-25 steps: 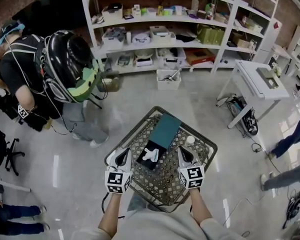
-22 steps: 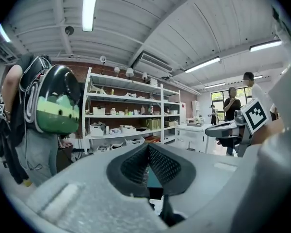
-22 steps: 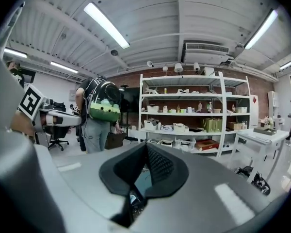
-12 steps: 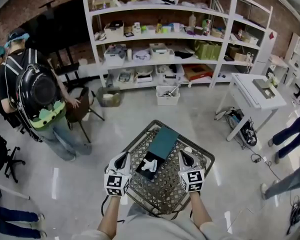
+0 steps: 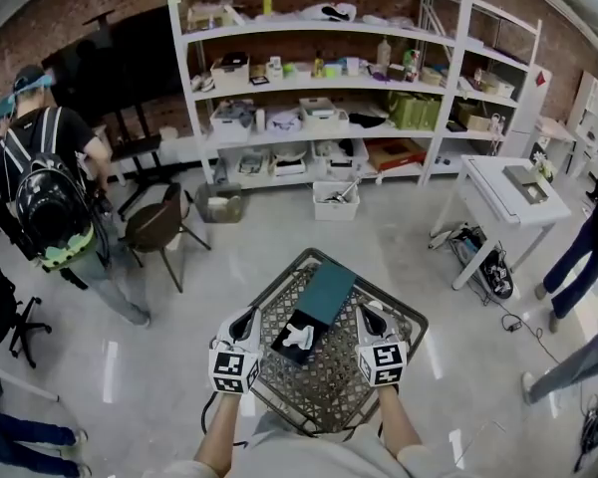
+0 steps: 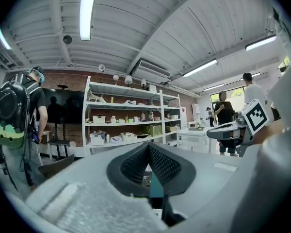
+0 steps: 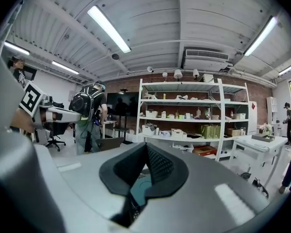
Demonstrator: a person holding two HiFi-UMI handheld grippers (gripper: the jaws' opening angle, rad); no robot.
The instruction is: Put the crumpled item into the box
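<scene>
A white crumpled item (image 5: 299, 336) lies in the black base of an open box (image 5: 282, 350), whose teal lid (image 5: 326, 292) leans back behind it. The box stands on a small metal lattice table (image 5: 339, 381). My left gripper (image 5: 246, 318) hovers just left of the box, and my right gripper (image 5: 368, 315) just right of it. In both, the jaws are shut with nothing between them. The left gripper view shows my left gripper (image 6: 148, 147) with its dark pads pressed together, with a strip of the teal lid (image 6: 156, 188) below them. The right gripper view shows my right gripper (image 7: 146, 147) the same.
White shelving (image 5: 319, 88) full of bins lines the back wall. A white table (image 5: 506, 192) stands at the right, with a chair (image 5: 157, 225) and a grey bin (image 5: 221, 204) at the left. A person with a backpack (image 5: 45, 207) stands far left; other people's legs (image 5: 578, 257) are at the right.
The person with the backpack has walked away to the left. The view has tilted up a little. Both grippers stay shut beside the box, hardly moved.
</scene>
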